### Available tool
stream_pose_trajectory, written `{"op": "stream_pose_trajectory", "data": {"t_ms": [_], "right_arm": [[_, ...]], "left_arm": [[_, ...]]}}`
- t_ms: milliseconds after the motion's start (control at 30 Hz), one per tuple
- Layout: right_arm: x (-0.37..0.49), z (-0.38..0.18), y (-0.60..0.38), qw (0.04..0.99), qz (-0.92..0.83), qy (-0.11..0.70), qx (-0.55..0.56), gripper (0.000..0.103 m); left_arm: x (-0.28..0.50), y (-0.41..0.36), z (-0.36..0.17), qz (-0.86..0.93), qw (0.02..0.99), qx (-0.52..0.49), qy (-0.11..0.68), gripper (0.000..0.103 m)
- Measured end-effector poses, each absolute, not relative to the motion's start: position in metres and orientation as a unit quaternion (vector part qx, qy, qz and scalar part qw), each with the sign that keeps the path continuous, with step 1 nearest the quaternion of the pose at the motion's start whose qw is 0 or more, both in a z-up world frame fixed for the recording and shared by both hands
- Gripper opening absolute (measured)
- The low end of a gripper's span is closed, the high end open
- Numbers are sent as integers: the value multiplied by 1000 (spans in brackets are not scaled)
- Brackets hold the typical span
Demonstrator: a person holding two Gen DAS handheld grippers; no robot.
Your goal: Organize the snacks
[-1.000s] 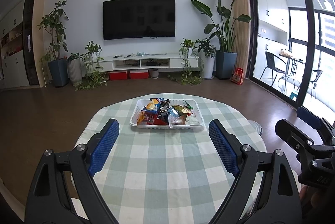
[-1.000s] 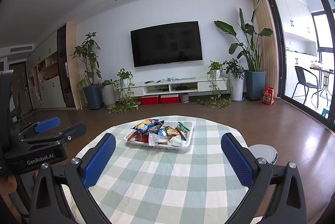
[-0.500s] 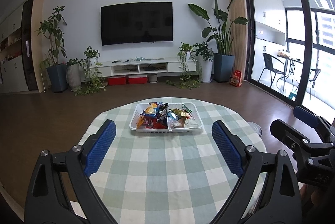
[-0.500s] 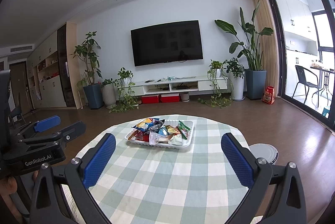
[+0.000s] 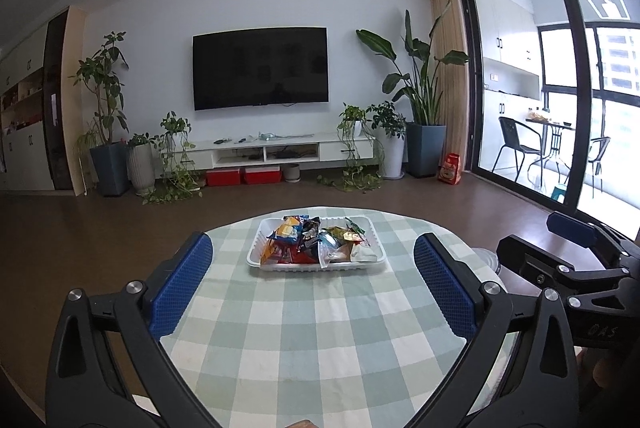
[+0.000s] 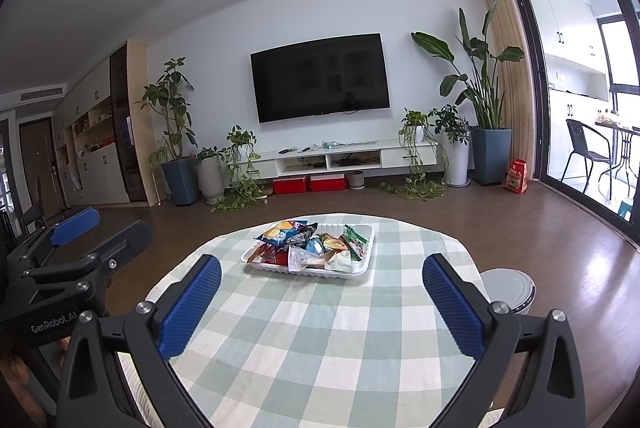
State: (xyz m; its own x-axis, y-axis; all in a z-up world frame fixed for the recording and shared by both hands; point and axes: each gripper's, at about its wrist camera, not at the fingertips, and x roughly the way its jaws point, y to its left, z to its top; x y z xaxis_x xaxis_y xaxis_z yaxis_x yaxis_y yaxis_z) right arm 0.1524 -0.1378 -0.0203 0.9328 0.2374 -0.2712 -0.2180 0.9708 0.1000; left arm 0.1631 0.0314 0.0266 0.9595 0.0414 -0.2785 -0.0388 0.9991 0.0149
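A white tray (image 5: 376, 239) holds a heap of several snack packets (image 5: 310, 240) at the far side of a round table with a green checked cloth (image 5: 304, 328). The tray (image 6: 370, 244) and snacks (image 6: 308, 244) also show in the right wrist view. My left gripper (image 5: 314, 260) is open and empty, above the near half of the table, well short of the tray. My right gripper (image 6: 322, 280) is open and empty, also short of the tray. Each gripper shows at the edge of the other's view.
A white round robot vacuum (image 6: 508, 286) sits on the wood floor right of the table. Beyond the table are a TV (image 5: 260, 68), a low white console (image 5: 276, 148), potted plants (image 5: 420, 100) and a glass sliding door (image 5: 560, 108) at right.
The left wrist view has tilted upward, so the tray sits lower in the frame. Both grippers stay open. The right wrist view has barely moved.
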Motion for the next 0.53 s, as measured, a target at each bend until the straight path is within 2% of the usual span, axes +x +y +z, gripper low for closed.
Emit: {"op": "stream_pose_trajectory", "data": {"t_ms": [533], "right_arm": [[151, -28, -132, 980, 122, 154, 37, 103]], "left_arm": [[291, 66, -8, 48, 979, -27, 197, 102]]}}
